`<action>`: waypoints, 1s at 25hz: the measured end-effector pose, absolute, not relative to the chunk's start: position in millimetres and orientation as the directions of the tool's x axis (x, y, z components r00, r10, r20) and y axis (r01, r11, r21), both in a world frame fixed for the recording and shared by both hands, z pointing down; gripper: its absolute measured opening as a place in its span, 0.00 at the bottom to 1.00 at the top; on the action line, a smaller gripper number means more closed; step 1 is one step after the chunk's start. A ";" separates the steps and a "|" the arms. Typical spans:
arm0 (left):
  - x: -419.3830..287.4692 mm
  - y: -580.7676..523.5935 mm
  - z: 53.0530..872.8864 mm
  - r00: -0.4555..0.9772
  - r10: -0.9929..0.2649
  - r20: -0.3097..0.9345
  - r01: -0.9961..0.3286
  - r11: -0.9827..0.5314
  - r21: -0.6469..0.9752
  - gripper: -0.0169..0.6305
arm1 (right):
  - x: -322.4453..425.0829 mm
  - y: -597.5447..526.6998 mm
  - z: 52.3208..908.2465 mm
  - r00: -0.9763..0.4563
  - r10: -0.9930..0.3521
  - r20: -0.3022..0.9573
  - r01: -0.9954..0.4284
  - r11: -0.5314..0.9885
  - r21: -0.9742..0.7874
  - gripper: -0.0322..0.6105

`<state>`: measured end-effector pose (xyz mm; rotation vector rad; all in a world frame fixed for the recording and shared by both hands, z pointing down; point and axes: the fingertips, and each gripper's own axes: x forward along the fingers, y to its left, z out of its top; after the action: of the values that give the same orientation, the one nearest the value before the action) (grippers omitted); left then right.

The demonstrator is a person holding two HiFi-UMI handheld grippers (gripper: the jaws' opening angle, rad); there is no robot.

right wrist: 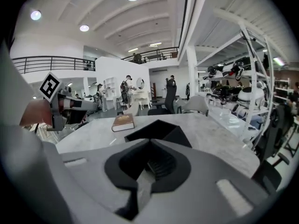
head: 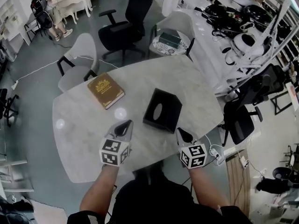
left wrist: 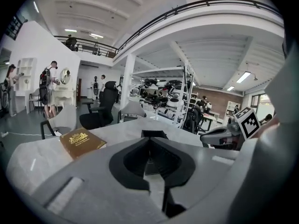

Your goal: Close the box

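**Both claws shut and empty, box untouched mid-tabletop**

The black box [head: 162, 110] sits near the middle of the pale marble-look tabletop [head: 84, 125], turned at an angle to the person. It is well apart from the brown book [head: 105, 90], which lies toward the far left. Nothing touches the box.

The left claw [head: 123, 127] hovers over the near part of the tabletop, to the near left of the box. Its jaws are pressed together w/ nothing between them. The right claw [head: 182, 135] is by the near edge, near the box's closest corner but not touching it. It's also pressed together and empty. Both point fwd and somewhat down.

Judgement: closing hasn't begun; this looks like the approach.

Handling, judged by looks:
- The box looks like stiff board w/ a matte skin, prob. light and hollow.
- That makes it apt to skid or spin on the smooth top if shoved from one side only.
- It's not fragile, but thin flaps or a hinge could crease if forced.
- The top reads as a dark recess w/ a pale oval glint. I can't tell from any view where the lid or hinge lies.

Where to take hold: brace a side wall w/ one claw. Use the other, kept shut as a blunt tip, to push the lid over near its free edge, away from the hinge. Pinching the thin rim is only worth it if the lid needs lifting first.
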<state>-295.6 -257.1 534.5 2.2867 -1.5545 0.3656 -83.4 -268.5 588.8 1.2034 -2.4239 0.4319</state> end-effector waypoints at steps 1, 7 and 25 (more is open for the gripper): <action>-291.7 -261.9 539.0 0.367 -0.836 0.408 -0.930 -0.341 0.138 0.05 | -77.6 -271.2 594.3 -0.544 -0.688 0.480 -0.814 0.572 -0.102 0.05; -262.5 -283.0 576.1 0.410 -0.789 0.457 -0.910 -0.388 0.145 0.05 | -65.1 -272.2 639.0 -0.544 -0.649 0.532 -0.809 0.573 -0.128 0.17; -232.1 -317.1 638.9 0.397 -0.723 0.565 -0.909 -0.394 0.134 0.22 | -77.2 -301.1 737.3 -0.371 -0.623 0.689 -0.844 0.536 0.029 0.42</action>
<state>-232.1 -317.1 638.9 2.2357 -1.4005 0.5927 -77.2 -301.1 737.3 1.1815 -2.1198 0.4361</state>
